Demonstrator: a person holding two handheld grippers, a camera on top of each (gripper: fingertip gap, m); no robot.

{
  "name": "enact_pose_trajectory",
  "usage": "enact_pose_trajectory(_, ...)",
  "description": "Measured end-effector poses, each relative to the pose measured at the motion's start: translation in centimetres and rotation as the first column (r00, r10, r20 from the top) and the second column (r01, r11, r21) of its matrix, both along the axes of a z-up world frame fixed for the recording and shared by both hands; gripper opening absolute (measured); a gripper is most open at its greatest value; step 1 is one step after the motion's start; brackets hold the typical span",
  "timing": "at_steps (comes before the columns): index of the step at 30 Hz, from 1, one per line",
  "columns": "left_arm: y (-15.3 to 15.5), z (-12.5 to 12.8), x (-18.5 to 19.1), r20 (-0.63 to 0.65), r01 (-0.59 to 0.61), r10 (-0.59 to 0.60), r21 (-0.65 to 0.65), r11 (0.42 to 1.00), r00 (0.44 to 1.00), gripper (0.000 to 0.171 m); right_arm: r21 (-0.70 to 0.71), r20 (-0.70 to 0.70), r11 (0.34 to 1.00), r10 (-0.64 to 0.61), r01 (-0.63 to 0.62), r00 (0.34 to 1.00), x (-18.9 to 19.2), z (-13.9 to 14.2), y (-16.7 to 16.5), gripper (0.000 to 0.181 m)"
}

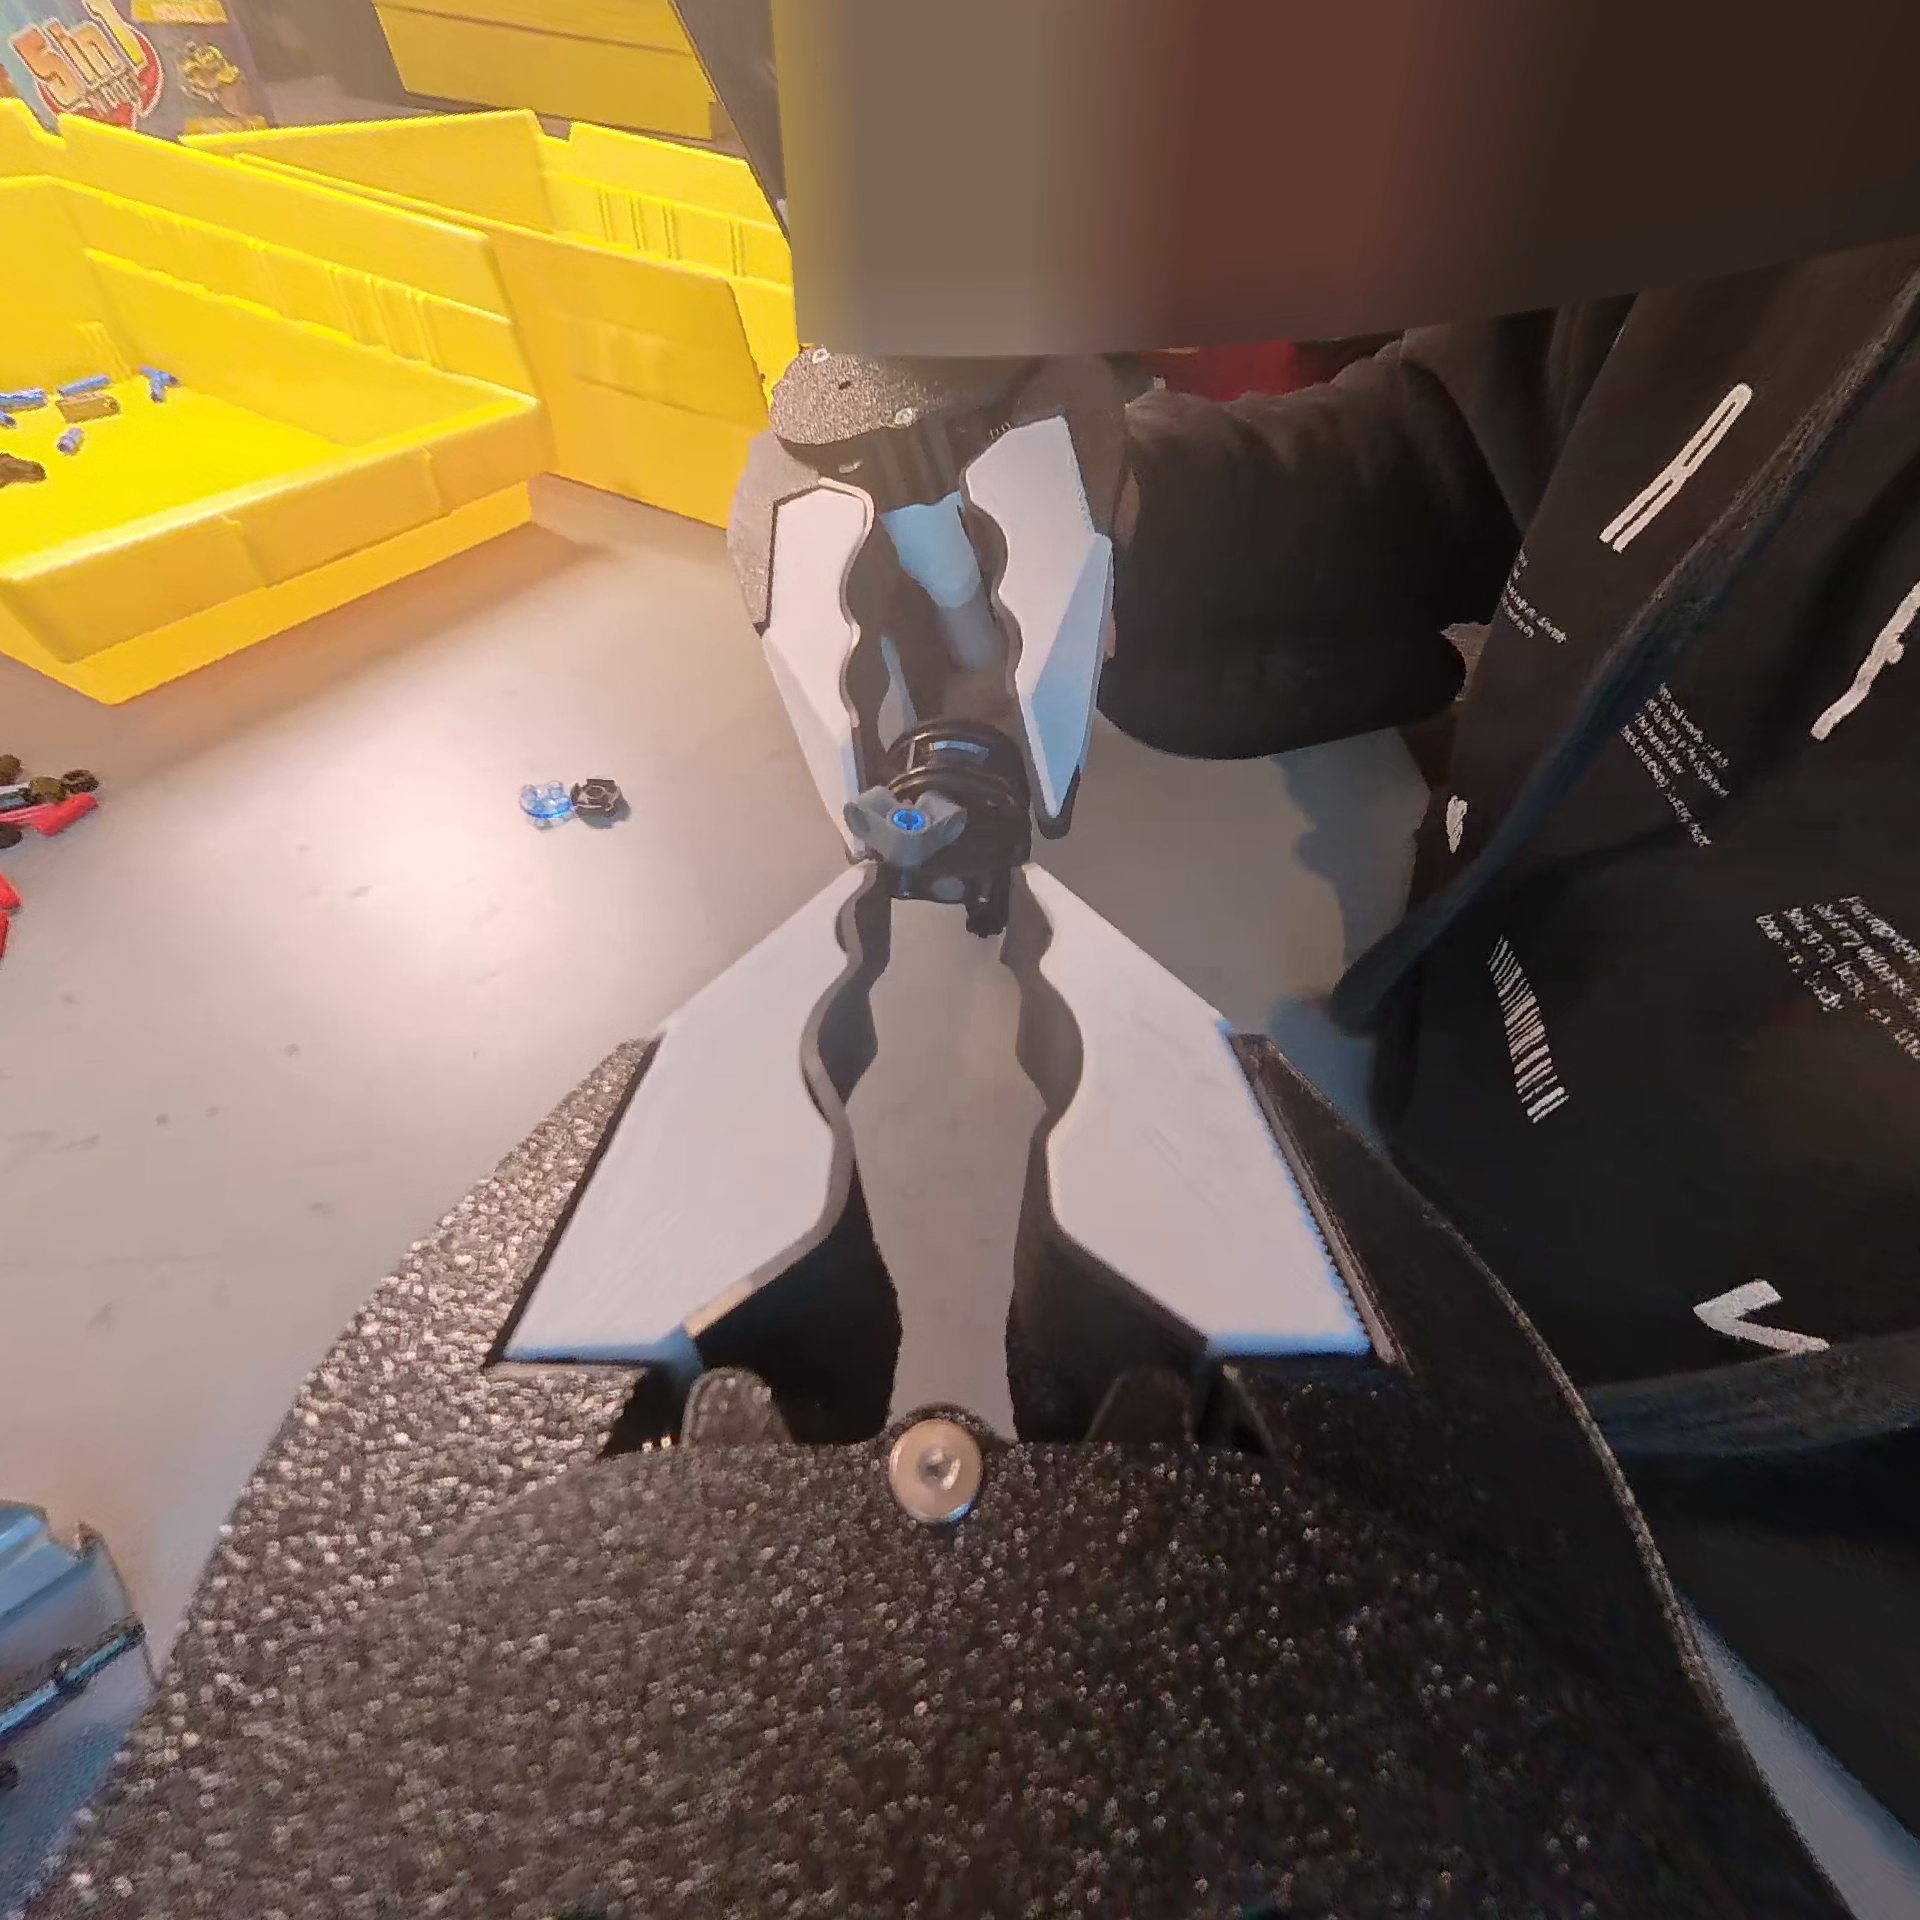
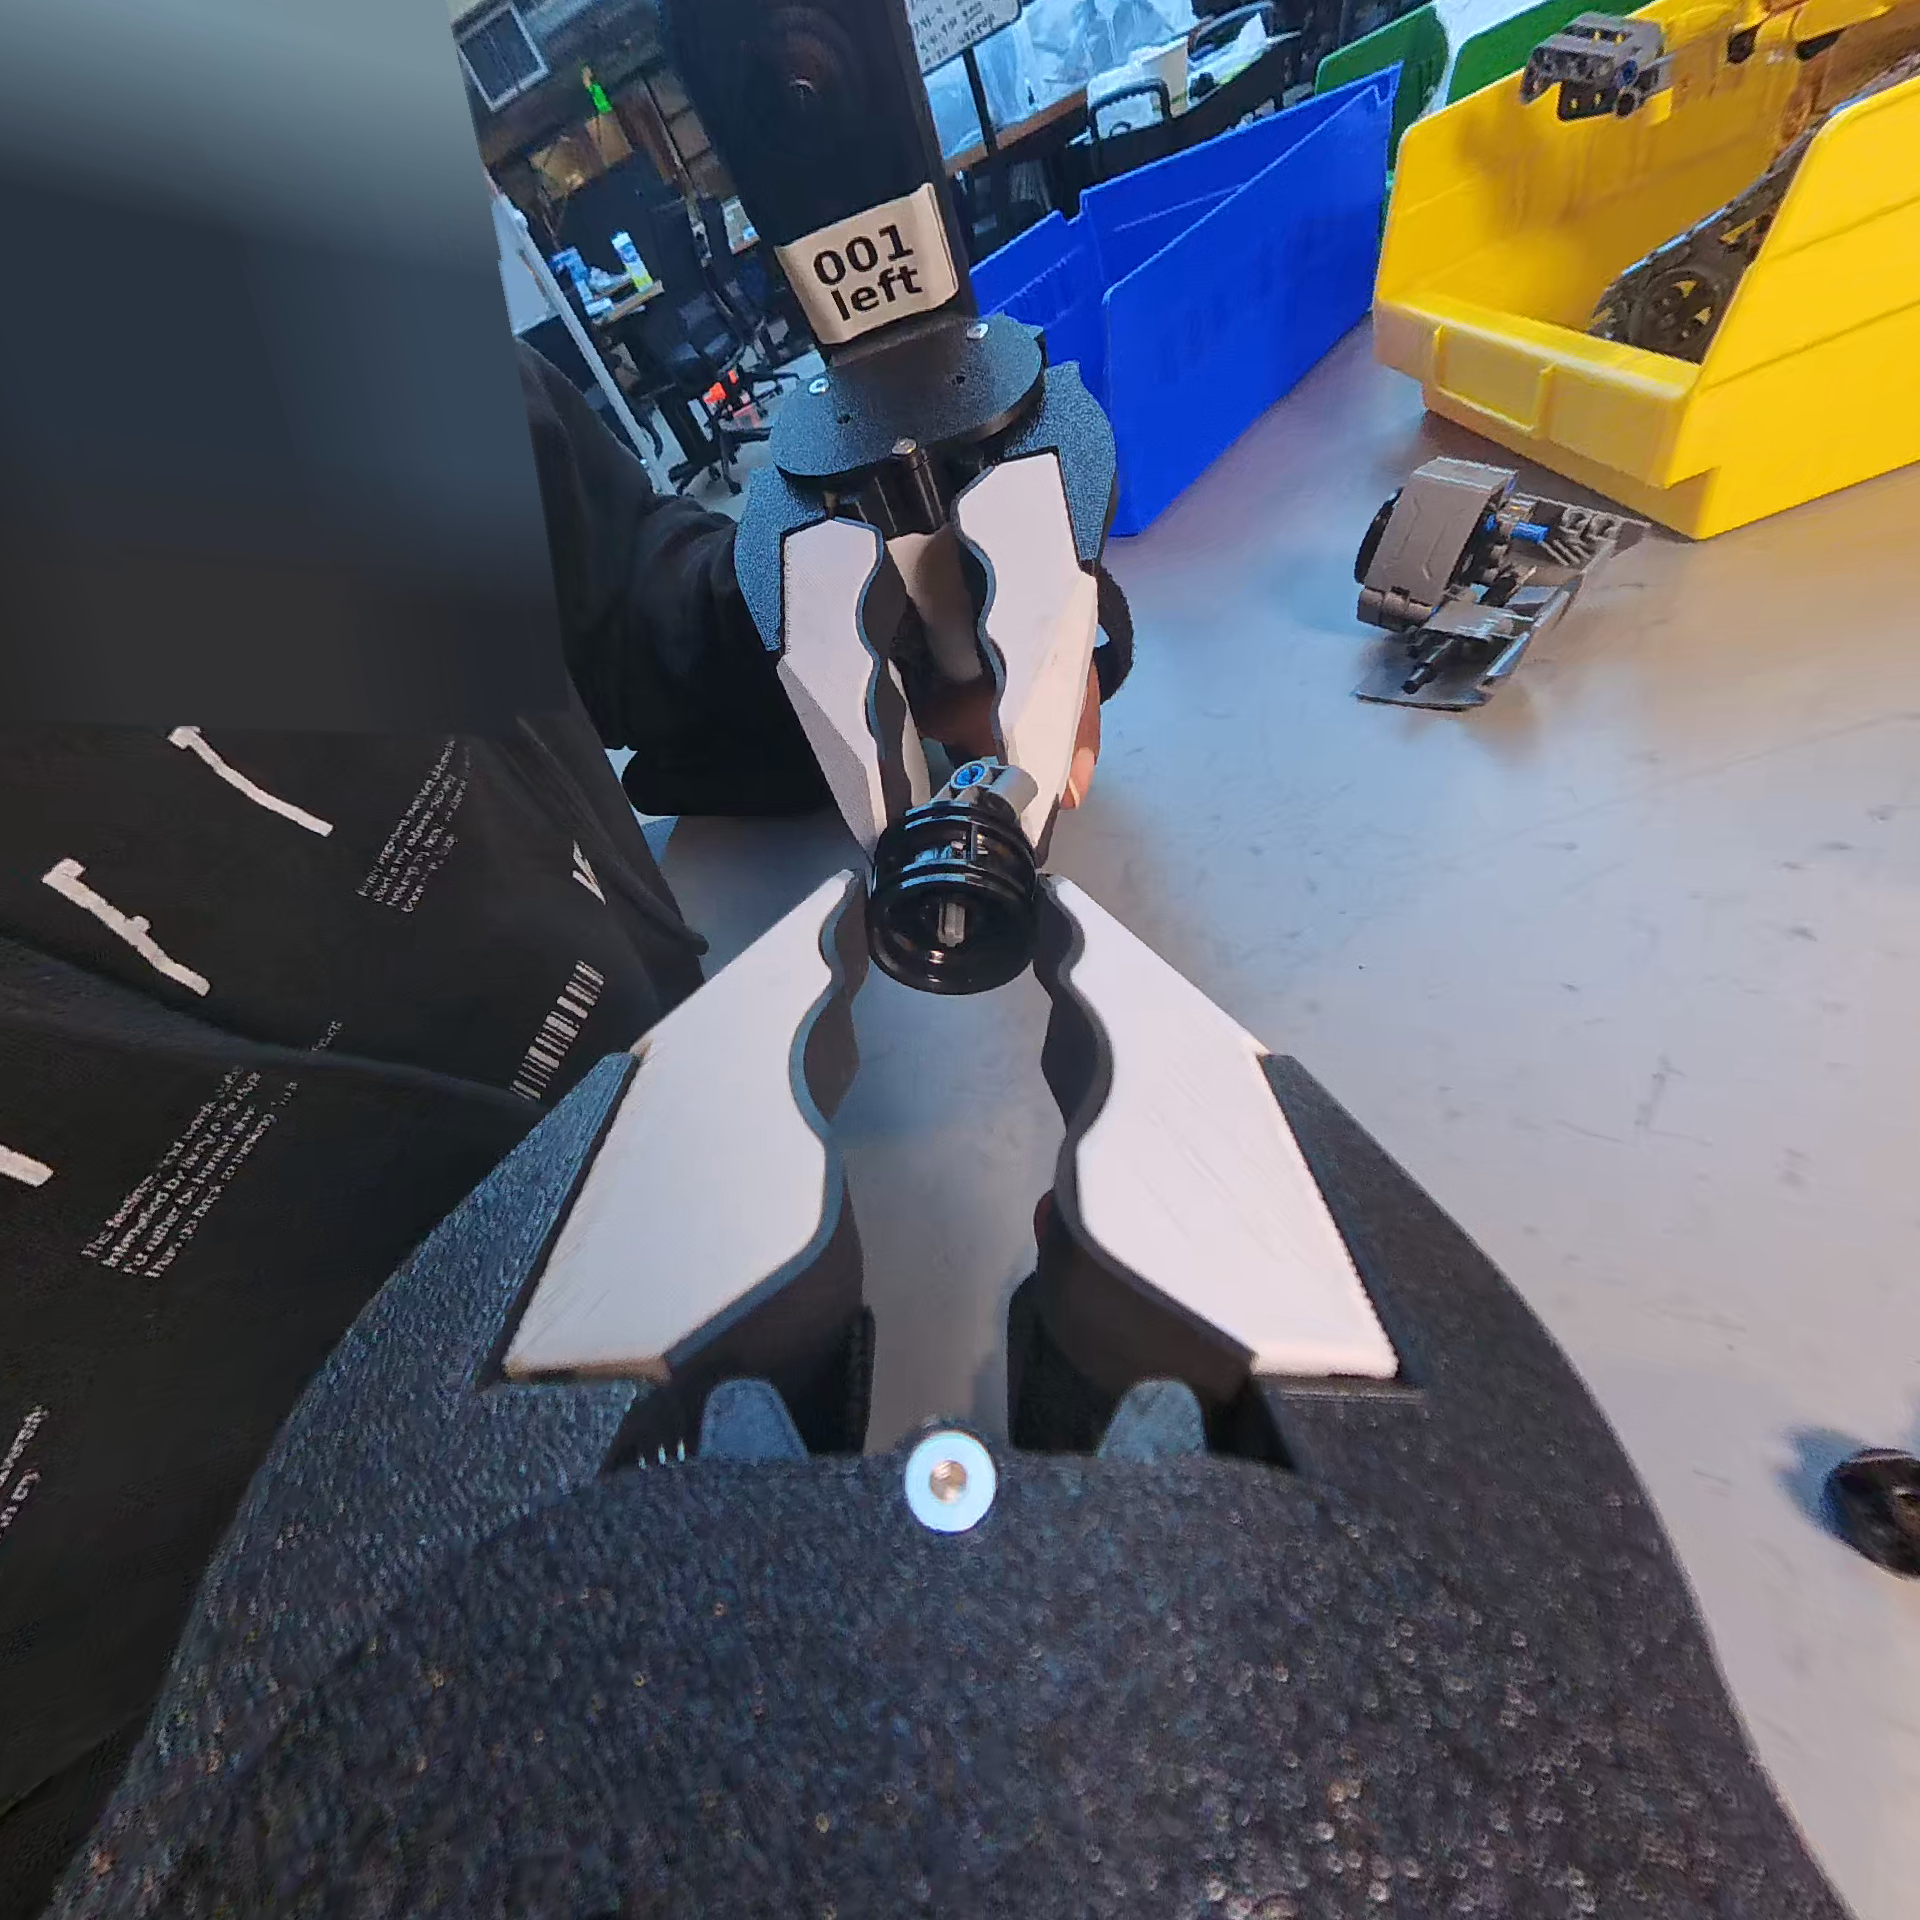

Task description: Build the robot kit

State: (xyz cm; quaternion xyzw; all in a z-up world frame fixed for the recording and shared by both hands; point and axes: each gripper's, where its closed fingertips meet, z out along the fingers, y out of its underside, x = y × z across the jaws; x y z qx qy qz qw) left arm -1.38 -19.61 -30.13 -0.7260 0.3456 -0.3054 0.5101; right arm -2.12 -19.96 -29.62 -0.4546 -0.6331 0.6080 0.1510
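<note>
The left gripper (image 1: 940, 883) and the right gripper (image 2: 951, 894) are meeting tip to tip above the grey tabletop (image 1: 312, 987), both pinching one small toy shock absorber (image 2: 951, 914), a black coil spring on a plastic body with a grey end fitting and a blue pin. The right gripper's jaws are clenching the black spring end; the left gripper's jaws are clenching the grey fitting end, so the part is hanging between them, off the tabletop. It looks light and rigid at its ends but springy along its length, and the smooth plastic may slip, so the firm end collars are likely the safest places to hold.

A yellow bin (image 1: 260, 499) with tiny blue pieces is sitting to the left; a blue bin (image 2: 1195, 312) and a grey toy assembly (image 2: 1475, 582) are lying farther off. A person's black sleeve (image 1: 1299, 540) is showing behind.
</note>
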Motion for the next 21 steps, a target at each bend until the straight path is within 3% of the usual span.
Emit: enact_pose_trajectory(21, 0.07, 0.78, 0.14, 0.02, -0.017, 0.017, 0.018, 1.0, 1.0, 0.021, 0.021, -0.037, 1.0, -0.007, 0.008, 0.999, 0.34, 0.76, 0.08, 0.03)
